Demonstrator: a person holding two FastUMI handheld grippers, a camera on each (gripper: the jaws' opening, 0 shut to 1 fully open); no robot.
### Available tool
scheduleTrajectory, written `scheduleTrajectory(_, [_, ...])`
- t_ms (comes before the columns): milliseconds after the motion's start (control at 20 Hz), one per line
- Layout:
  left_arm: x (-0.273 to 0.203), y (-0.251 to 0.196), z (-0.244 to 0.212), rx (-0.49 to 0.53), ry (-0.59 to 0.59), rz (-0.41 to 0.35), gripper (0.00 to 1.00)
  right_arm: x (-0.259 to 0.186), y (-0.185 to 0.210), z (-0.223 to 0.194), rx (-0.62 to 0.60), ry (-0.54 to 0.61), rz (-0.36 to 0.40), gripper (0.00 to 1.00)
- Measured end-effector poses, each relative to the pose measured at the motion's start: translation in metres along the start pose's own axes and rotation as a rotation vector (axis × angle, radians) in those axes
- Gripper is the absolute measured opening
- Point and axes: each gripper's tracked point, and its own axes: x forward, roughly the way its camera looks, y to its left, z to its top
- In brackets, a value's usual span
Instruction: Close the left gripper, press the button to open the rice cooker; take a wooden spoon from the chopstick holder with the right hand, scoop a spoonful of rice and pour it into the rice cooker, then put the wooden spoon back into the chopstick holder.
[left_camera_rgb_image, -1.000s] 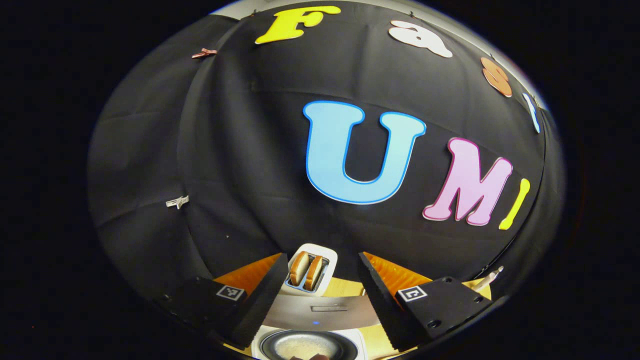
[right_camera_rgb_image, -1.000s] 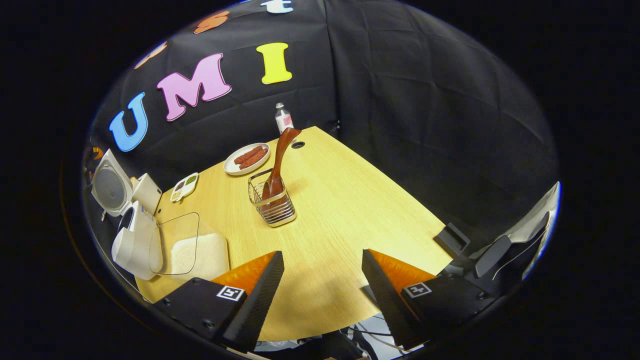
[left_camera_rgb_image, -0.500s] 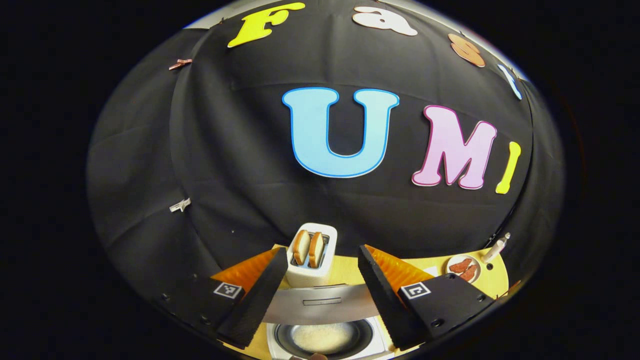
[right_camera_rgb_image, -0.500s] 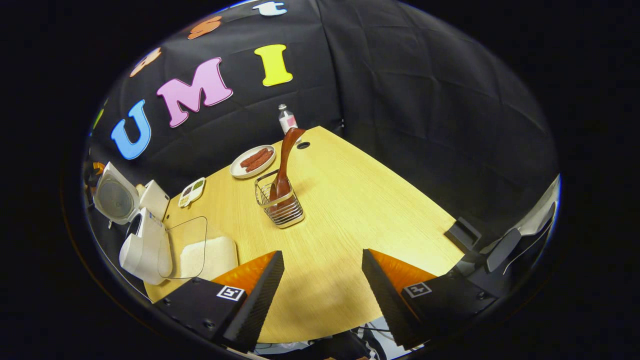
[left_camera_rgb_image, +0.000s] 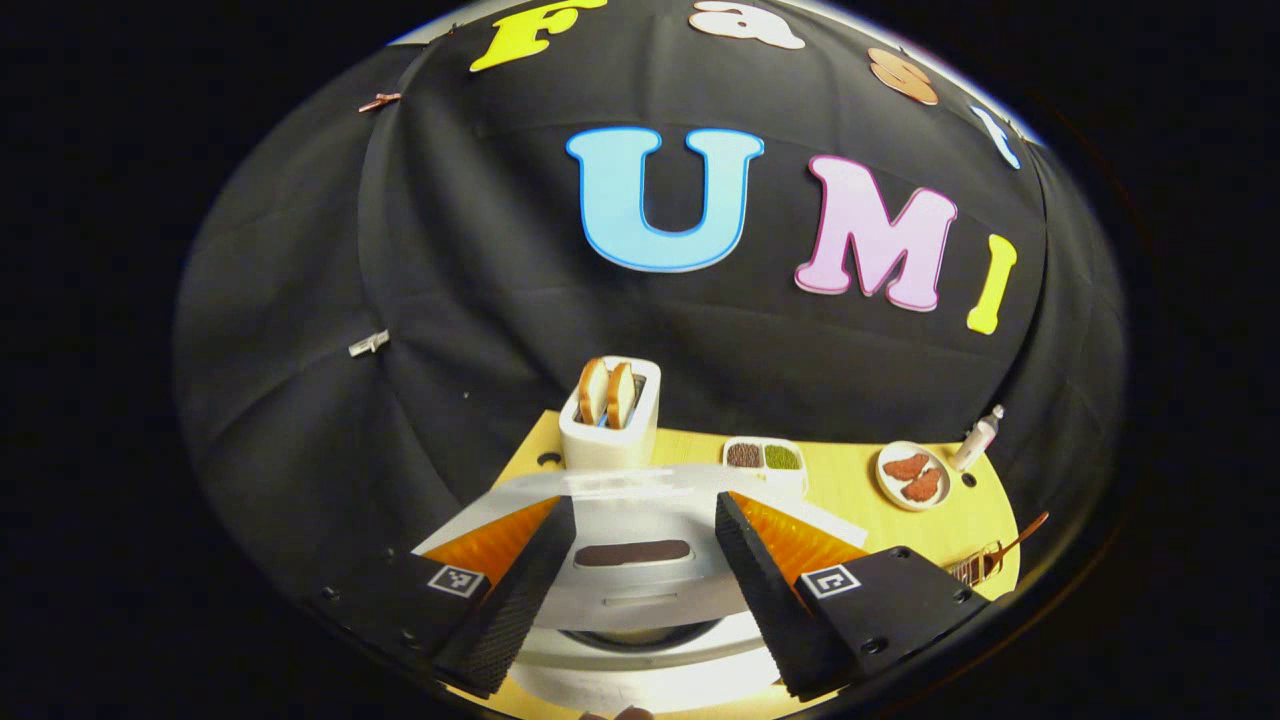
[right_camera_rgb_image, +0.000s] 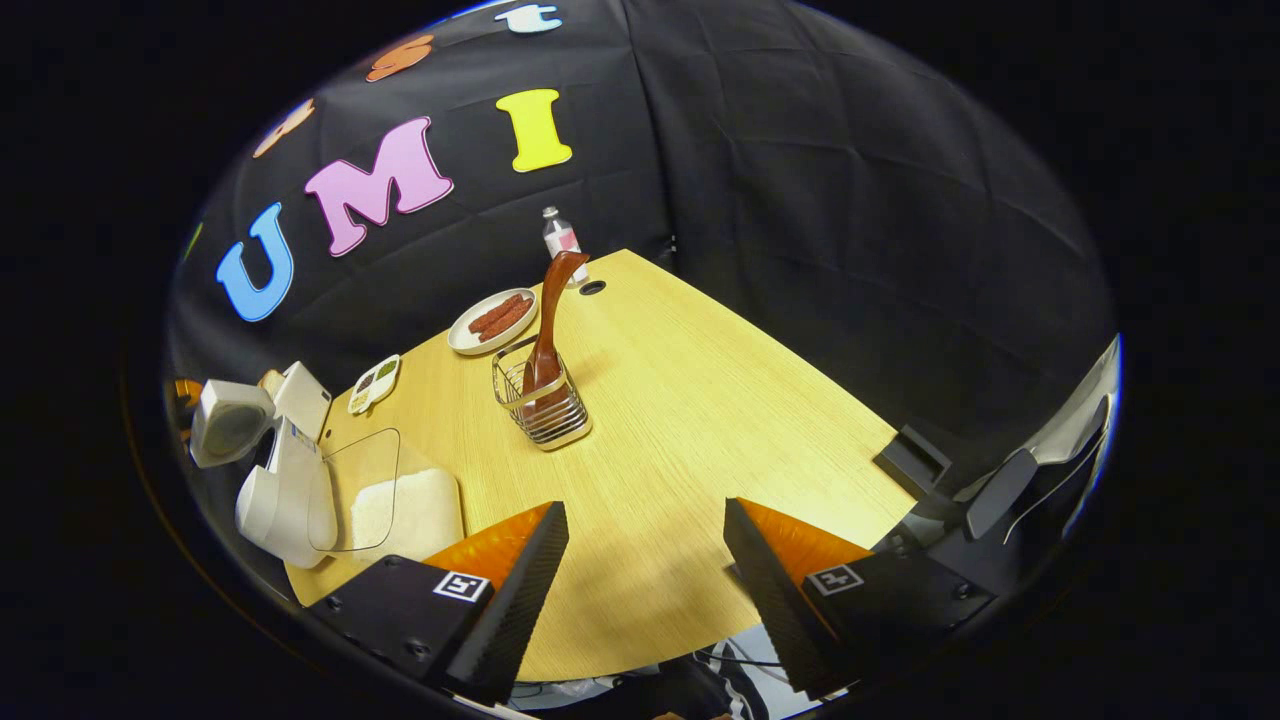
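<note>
Over the counter (right_camera_rgb_image: 700, 420), both sets of fingers gape; rice cooker (right_camera_rgb_image: 285, 490) sits left, wooden spoon (right_camera_rgb_image: 548, 330) upright in chopstick holder (right_camera_rgb_image: 540, 405). I'd approach its handle squarely.

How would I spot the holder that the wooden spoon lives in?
Start at the pale wooden table in the right gripper view. Near its middle, in front of a white plate of reddish food, stands the chopstick holder. It is the only wire basket, and a dark wooden spoon sticks up from it.
</note>
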Motion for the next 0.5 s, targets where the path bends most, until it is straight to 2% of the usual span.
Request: scheduleTrajectory(500, [0.012, -0.006, -0.077, 0.016, -0.028, 0.031, 1.0, -0.012, 0.019, -0.021, -0.111, 0.039, 0.072, 0.99])
